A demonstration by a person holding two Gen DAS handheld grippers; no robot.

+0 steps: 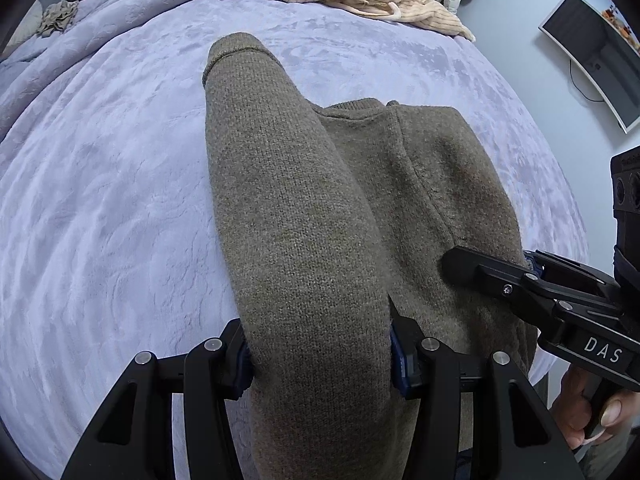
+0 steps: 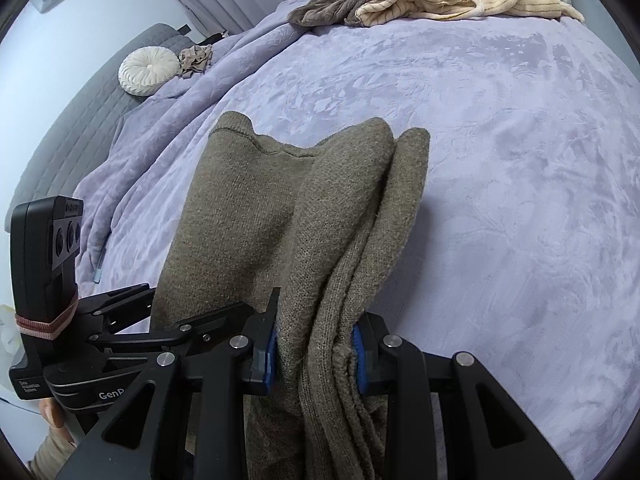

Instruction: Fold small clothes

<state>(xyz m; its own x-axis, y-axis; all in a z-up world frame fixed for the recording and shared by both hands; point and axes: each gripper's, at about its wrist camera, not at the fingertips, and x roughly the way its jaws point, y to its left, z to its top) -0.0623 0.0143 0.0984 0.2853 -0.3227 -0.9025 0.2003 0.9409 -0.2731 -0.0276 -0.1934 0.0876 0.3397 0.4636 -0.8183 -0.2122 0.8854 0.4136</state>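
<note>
1. Your left gripper (image 1: 320, 354) clamps the olive knit sweater (image 1: 360, 184) by its folded side, which keeps that side from spreading.
2. Your right gripper (image 2: 316, 354) pinches the bunched layers, so both near corners stay level; the rest lies ahead on the lavender blanket (image 2: 500, 160).

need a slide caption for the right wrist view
Right gripper clamps bunched olive-brown knit sweater over lavender plush blanket.

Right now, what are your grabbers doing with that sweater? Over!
Left hand-held gripper and right hand-held gripper both shut on brown sweater. Sweater half folded on purple blanket. Nothing in the way.
</note>
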